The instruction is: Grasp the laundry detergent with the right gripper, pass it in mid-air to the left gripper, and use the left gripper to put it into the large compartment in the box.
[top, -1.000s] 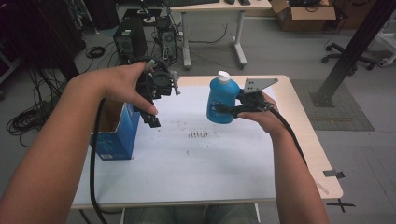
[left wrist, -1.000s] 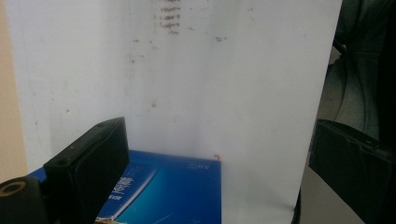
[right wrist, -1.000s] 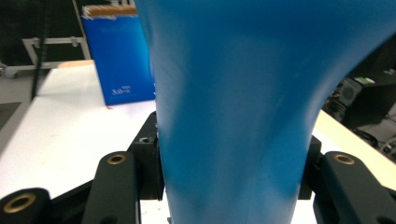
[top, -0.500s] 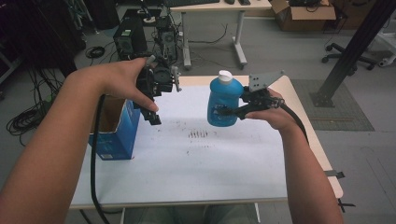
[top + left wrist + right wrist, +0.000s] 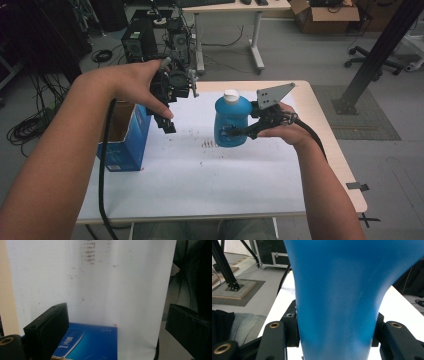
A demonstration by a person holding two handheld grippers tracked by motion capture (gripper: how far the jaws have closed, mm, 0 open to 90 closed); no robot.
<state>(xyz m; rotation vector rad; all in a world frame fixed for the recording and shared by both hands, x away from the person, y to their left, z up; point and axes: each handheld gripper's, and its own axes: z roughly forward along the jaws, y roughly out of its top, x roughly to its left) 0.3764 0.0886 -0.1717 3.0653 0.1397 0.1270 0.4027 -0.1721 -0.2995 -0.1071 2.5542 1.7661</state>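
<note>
A blue bottle [image 5: 231,120] with a white cap hangs upright above the white-covered table [image 5: 200,185], right of centre. My right gripper [image 5: 232,134] is shut on its lower body from the right. In the right gripper view the bottle [image 5: 337,302] sits squeezed between both jaws of the right gripper [image 5: 335,337]. My left gripper [image 5: 167,120] hovers at the back left, pointing down, just right of an open-topped blue box [image 5: 125,145]. Its jaws stand wide apart with nothing between them; the left gripper [image 5: 117,327] looks down on the box's edge [image 5: 92,345] and the white sheet [image 5: 120,285].
Dark smudges [image 5: 207,145] mark the sheet near the middle. The blue box stands at the table's left edge. Behind the table are a second desk [image 5: 235,7], computer cases [image 5: 137,42] and cables on the floor. A black post [image 5: 375,55] rises at the right.
The right hand has carried the bottle a little toward the near side and left, slightly higher. The left hand has stayed put.
</note>
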